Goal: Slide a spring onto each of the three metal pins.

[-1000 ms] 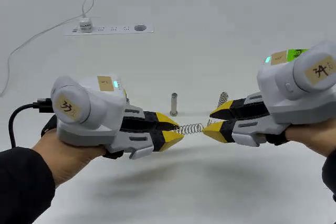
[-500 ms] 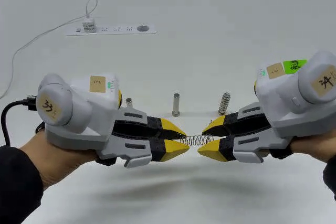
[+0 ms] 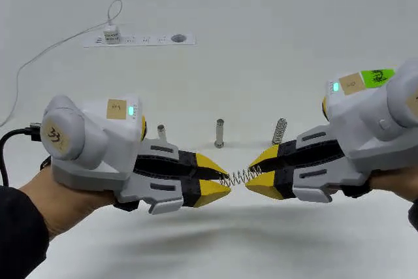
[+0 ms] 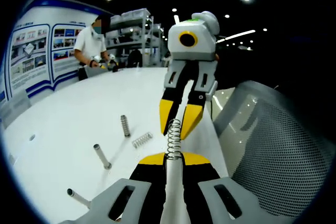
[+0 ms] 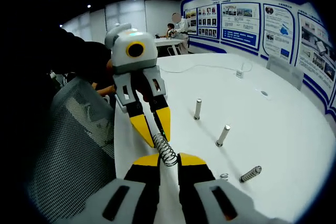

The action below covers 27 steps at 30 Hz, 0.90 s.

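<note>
You hold the thin silver coil spring (image 3: 238, 176) in the air between the two grippers, above the white table (image 3: 274, 50) and on your side of the pin row.

- **Jaws:** The left gripper (image 3: 225, 179) has its jaws pinched almost fully together on one end of the spring. The right gripper (image 3: 249, 179) has its jaws drawn nearly closed around the other end.
- **Spring axis:** It runs from jaw tip to jaw tip, across your front and close to level, rising slightly toward the right gripper.
- **Pins:**
  - The middle grey metal pin (image 3: 219, 132) is bare and stands just beyond the gap between the jaw tips.
  - The left grey metal pin (image 3: 161, 132), also bare, is nearest the left gripper.
  - The right spring-covered metal pin (image 3: 279, 131) needs nothing further.
- **Coming move:** All three pins stand upright, roughly at right angles to the spring. Expect to free one end and turn the spring upright before lowering it.
- **Pose:** Both grippers point inward, tip to tip, with their bodies roughly level.
</note>
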### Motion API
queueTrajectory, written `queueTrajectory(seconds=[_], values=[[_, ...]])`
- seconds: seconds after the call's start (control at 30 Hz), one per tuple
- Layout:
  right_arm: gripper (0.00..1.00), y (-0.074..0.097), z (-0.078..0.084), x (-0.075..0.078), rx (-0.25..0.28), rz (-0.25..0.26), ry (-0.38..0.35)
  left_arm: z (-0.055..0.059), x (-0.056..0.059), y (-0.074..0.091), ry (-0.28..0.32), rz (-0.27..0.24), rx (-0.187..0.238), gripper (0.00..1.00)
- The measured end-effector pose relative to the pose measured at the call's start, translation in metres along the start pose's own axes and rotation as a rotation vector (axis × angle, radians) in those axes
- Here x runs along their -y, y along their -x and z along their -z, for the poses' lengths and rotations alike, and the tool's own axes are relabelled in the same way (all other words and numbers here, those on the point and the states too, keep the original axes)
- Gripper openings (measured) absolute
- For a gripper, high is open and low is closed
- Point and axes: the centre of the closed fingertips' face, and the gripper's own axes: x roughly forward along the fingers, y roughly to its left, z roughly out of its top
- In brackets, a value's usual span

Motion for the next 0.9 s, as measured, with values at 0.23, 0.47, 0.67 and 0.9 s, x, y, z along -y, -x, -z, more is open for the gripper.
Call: queueTrajectory(seconds=[0.23, 0.47, 0.67, 0.9], values=[[0.14, 0.002, -0.014, -0.004, 0.044, -0.007, 0.007, -0.003, -0.002, 0.003, 0.019, -0.01, 0.028, 0.1], [0.12, 0.001, -0.032, -0.007, 0.103, -0.023, 0.004, -0.007, -0.006, 0.006, 0.047, -0.029, 0.062, 0.1], [0.12, -0.002, -0.037, -0.009, 0.118, -0.021, 0.021, -0.006, -0.004, 0.003, 0.047, -0.03, 0.06, 0.1], [0.11, -0.008, -0.045, -0.012, 0.123, -0.021, 0.052, -0.005, -0.001, -0.004, 0.044, -0.017, 0.053, 0.1]])
